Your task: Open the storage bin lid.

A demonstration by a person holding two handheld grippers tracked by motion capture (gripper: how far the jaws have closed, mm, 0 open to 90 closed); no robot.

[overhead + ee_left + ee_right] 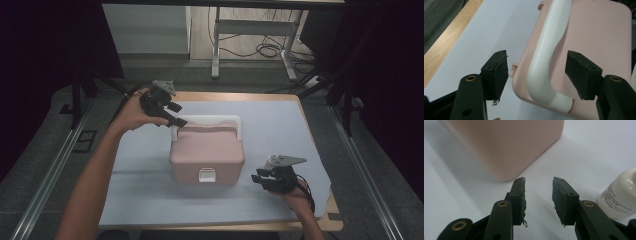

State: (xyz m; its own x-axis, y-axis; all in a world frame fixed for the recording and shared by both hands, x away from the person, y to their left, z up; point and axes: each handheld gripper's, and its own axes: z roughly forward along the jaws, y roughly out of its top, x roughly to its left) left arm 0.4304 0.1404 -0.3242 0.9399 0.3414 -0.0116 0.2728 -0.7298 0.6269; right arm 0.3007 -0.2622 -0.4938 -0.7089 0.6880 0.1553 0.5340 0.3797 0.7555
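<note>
While my left gripper point(537, 75) straddles the white handle point(546, 57) of the pink box point(206, 152) mid-table, jaws wide and gripping nothing, my right gripper point(539, 195) sits half-open and empty beside it. Closing off-center, I'd probably tip it.

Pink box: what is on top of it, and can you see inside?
On the pink box, the white handle lies folded down on the closed lid, between the left gripper and its open jaws, untouched. The inside is hidden by the lid.
</note>
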